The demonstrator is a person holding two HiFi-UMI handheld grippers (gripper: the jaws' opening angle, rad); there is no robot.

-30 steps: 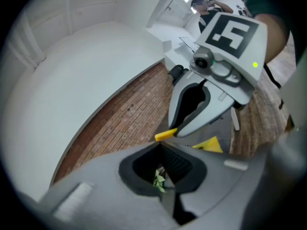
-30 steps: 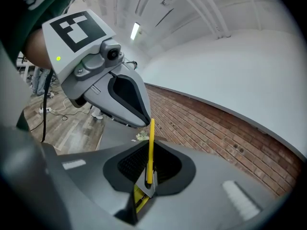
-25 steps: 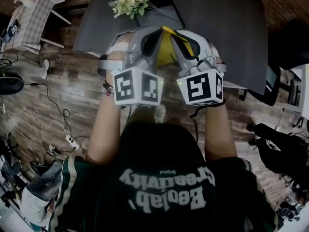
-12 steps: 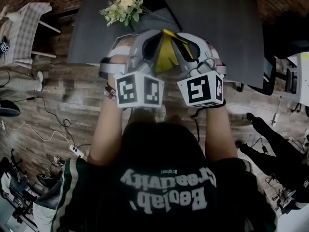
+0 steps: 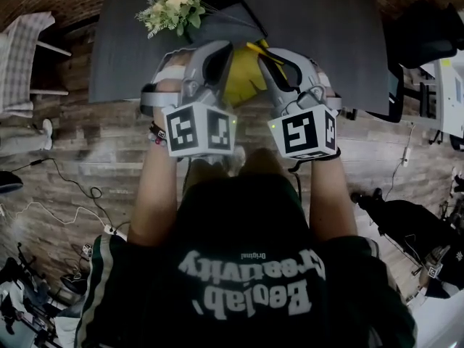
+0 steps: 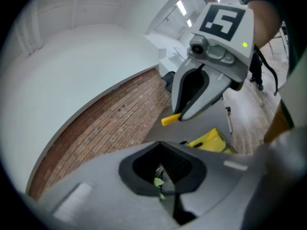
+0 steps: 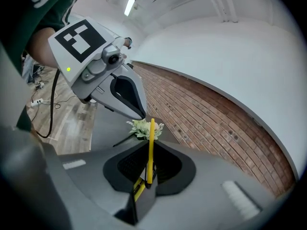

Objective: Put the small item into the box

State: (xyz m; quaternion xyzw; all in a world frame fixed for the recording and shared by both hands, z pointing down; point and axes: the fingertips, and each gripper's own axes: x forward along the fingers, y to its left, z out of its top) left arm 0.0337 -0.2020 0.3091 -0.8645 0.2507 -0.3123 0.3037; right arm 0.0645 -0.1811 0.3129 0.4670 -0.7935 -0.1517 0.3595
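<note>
Between the right gripper's (image 7: 147, 182) jaws a thin yellow stick (image 7: 151, 145) is sitting pinched low down, with most of it poking out past the tips. I'm only guessing, but it's looking light and fairly stiff, maybe smooth plastic. Held that close to one end, it's probably going to want to pivot or slide, so gripping it nearer the middle would be steadier. The left gripper (image 6: 165, 188) is hanging just beside the right one with its jaws together. I'm not seeing anything held in it, just a greenish fleck at the gap, possibly the flowers (image 7: 144, 127) beyond. Below and between both grippers, the yellow box (image 6: 211, 141) is lying on the dark worktop (image 5: 319, 42), so the stick isn't in yet.
</note>
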